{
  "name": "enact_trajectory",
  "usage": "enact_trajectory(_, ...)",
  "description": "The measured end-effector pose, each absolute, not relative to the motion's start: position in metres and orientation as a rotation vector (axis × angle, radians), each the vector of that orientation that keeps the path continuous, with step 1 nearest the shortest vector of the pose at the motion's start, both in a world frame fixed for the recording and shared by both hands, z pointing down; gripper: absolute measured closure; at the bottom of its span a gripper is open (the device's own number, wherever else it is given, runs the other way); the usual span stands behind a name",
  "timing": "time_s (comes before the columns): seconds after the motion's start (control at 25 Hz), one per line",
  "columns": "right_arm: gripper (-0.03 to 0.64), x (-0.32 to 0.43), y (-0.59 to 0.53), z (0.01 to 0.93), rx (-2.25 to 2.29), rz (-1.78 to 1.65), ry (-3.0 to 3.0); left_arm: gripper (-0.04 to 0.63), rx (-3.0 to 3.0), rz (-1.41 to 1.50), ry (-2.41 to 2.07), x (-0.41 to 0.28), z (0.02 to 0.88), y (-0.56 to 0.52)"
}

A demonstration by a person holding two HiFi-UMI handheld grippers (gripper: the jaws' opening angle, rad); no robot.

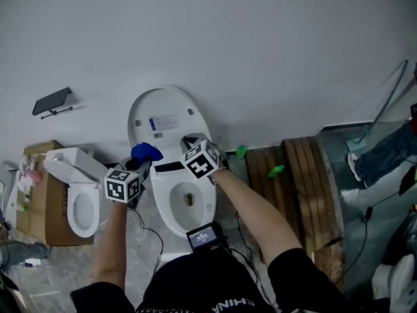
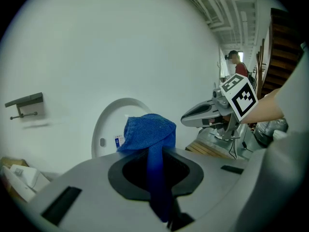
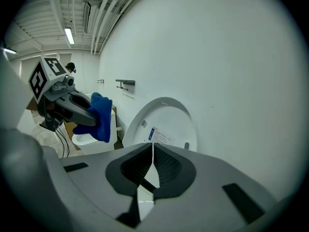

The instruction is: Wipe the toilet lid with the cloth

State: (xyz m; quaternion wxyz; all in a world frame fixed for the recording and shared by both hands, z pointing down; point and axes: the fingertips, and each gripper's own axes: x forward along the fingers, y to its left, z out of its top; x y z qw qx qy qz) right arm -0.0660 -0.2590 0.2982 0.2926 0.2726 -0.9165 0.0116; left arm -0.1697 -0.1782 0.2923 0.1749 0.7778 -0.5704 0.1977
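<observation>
1. The toilet lid [image 1: 163, 119] is white and stands up, leaning back on the white wall.
2. The left gripper [image 1: 139, 163] has its jaws squeezed tight on the blue cloth [image 2: 147, 129].
3. The top of the cloth puffs out past the jaw tips like a little ball, and a thin strip of it runs back between the jaws.
4. The cloth is up in the air, close to the bottom left edge of the lid. In the right gripper view there is a bit of wall between the cloth and the lid, so they look apart.
5. The right gripper [image 3: 153, 153] has its jaws pressed together with nothing in them.
6. It points at the bottom edge of the lid, near the middle, above the back rim of the toilet bowl [image 1: 189, 201].
7. The two grippers are side by side and not touching.
8. A smaller white toilet [image 1: 78, 201] sits to the left, beside a brown box [image 1: 40, 204].
9. Wooden boards [image 1: 306, 175] lie on the floor to the right.
10. A small dark shelf [image 1: 52, 101] hangs on the wall on the left.
</observation>
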Motion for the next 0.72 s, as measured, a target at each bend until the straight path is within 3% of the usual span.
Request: enact_trajectory(0.72,0.595,-0.032,0.013,0.311,0.8,0.088,-2.402,0.541,2.331,0.519,-1.461,-0.142,0.312,0.094)
